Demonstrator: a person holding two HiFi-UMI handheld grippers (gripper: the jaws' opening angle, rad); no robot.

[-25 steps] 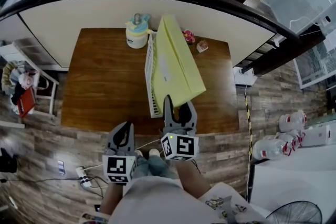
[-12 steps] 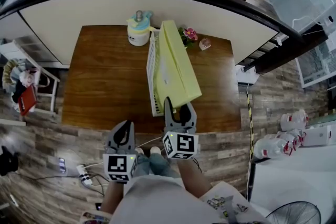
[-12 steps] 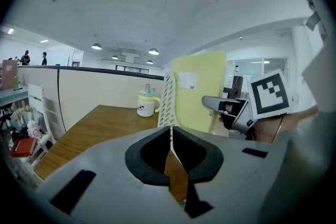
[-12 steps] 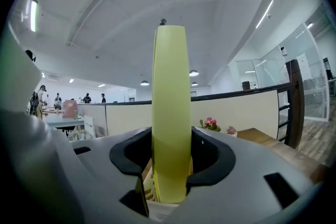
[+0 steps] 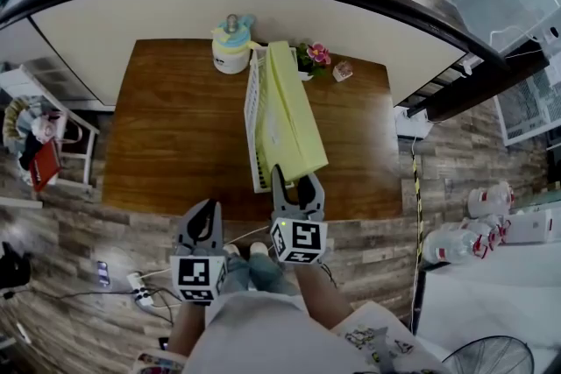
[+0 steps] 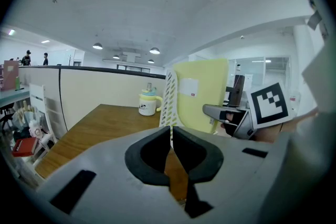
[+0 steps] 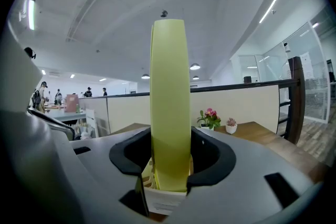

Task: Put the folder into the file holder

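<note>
A yellow-green folder point(image 5: 287, 114) stands on edge along the white slatted file holder point(image 5: 252, 114) on the wooden table point(image 5: 175, 127), leaning a little to the right. My right gripper point(image 5: 294, 179) is shut on the folder's near edge; in the right gripper view the folder point(image 7: 169, 102) fills the gap between the jaws point(image 7: 170, 160). My left gripper point(image 5: 203, 219) hangs just off the table's front edge, shut and empty point(image 6: 171, 136). From the left gripper view I see the folder point(image 6: 202, 92) beside the holder point(image 6: 168, 102).
A yellow and white cup with a teal lid point(image 5: 230, 46) stands at the table's back edge, left of the holder. A small flower pot point(image 5: 316, 57) and a tiny plant pot point(image 5: 342, 73) sit at the back right. A curved partition runs behind the table.
The folder has swung more upright, its right side drawing in toward the holder. My right gripper has shifted slightly left with it. The left gripper has stayed put.
</note>
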